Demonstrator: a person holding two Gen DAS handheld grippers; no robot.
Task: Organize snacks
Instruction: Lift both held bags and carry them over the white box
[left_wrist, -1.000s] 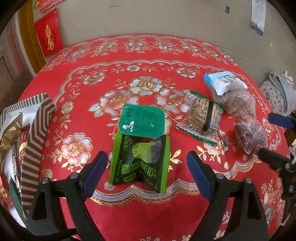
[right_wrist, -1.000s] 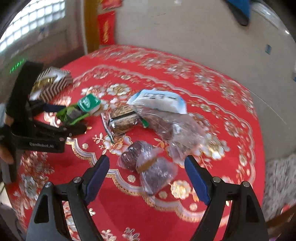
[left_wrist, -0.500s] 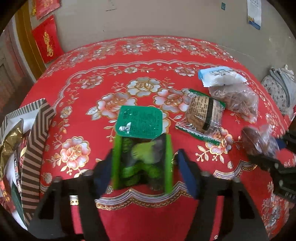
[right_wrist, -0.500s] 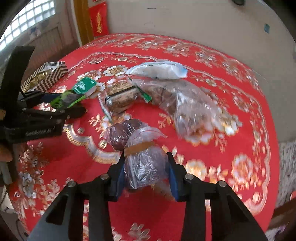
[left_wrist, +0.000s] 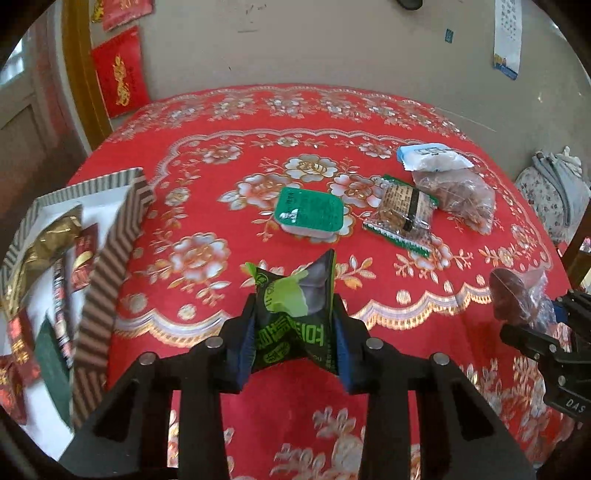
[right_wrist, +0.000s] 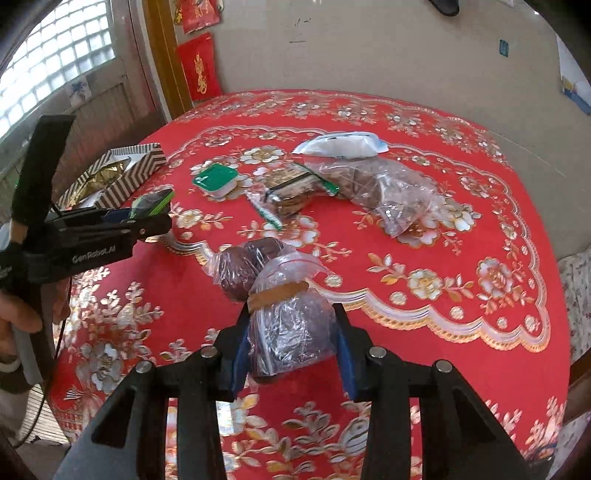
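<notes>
From my feed, the round table (left_wrist: 236, 122) wears a red cloth with gold and white flowers and a scalloped gold border. Behind the table I see a plain beige wall (left_wrist: 314, 44), scuffed in spots. On the wall, left of the table, hang red paper decorations (left_wrist: 120, 83) with gold characters, beside a gold-brown door frame (left_wrist: 79, 74). Further left of the table, a glass-block window (right_wrist: 51, 59) lets in bright daylight above wooden panelling (right_wrist: 99, 110). To the wall's right end hangs a white and blue calendar sheet (left_wrist: 508, 44). Right of the table, lower down, lies floral fabric (left_wrist: 543, 199) with a grey cloth on it.
</notes>
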